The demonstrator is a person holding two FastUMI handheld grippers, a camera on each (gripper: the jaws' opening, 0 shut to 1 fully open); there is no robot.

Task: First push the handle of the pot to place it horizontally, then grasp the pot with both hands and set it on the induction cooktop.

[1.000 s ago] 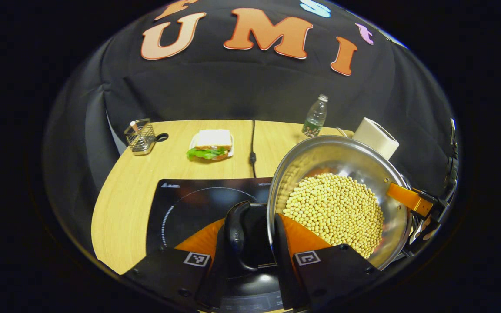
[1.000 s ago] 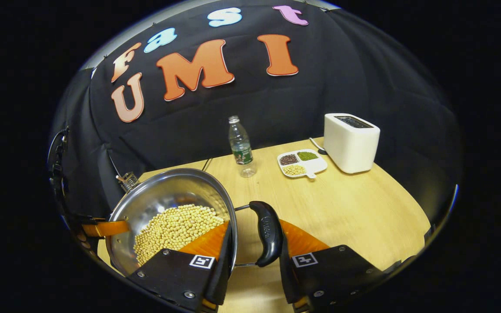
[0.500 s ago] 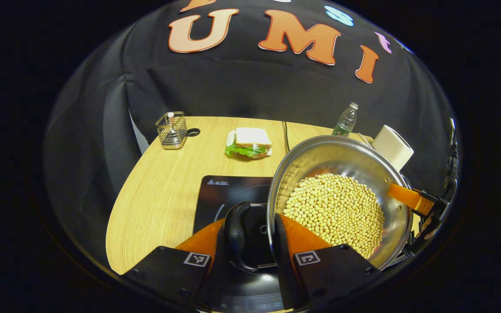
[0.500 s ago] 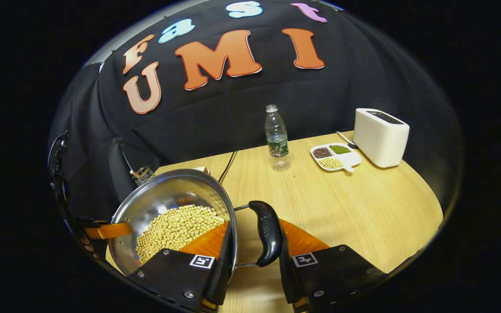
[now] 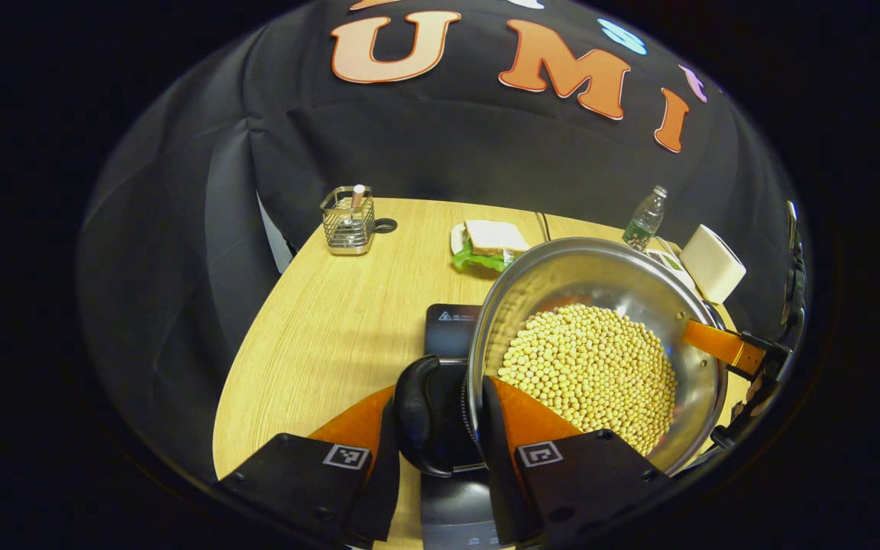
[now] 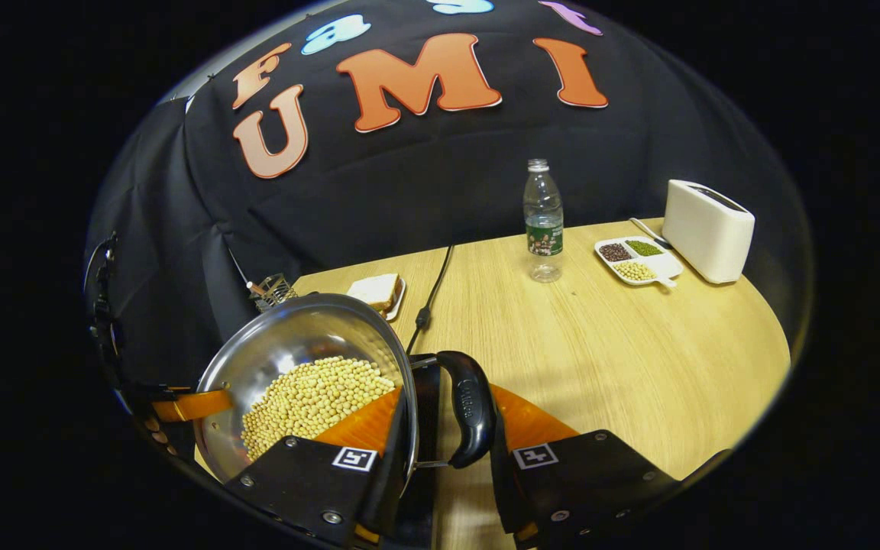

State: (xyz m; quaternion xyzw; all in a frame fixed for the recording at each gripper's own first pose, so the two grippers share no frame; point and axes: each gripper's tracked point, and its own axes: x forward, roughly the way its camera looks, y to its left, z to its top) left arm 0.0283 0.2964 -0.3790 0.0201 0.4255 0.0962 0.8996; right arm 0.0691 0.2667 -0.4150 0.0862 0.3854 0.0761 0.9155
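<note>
Fingers of left gripper and right gripper each pinch a pot handle; uneven lowering onto induction cooktop could spill soybeans.

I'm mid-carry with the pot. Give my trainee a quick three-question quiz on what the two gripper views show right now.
1. True or false: the pot holds a heap of pale beans.
2. Multiple choice: what does the left hand-held gripper straddle? A) a bottle B) the pot's rim, with its black side handle between the fingers C) the sandwich
3. Short answer: which dark flat appliance lies under the pot in the left gripper view?

Key:
1. True.
2. B; one finger is inside the rim, one outside. The right hand-held gripper straddles the opposite rim and handle likewise.
3. The induction cooktop, partly covered by the pot.
</note>
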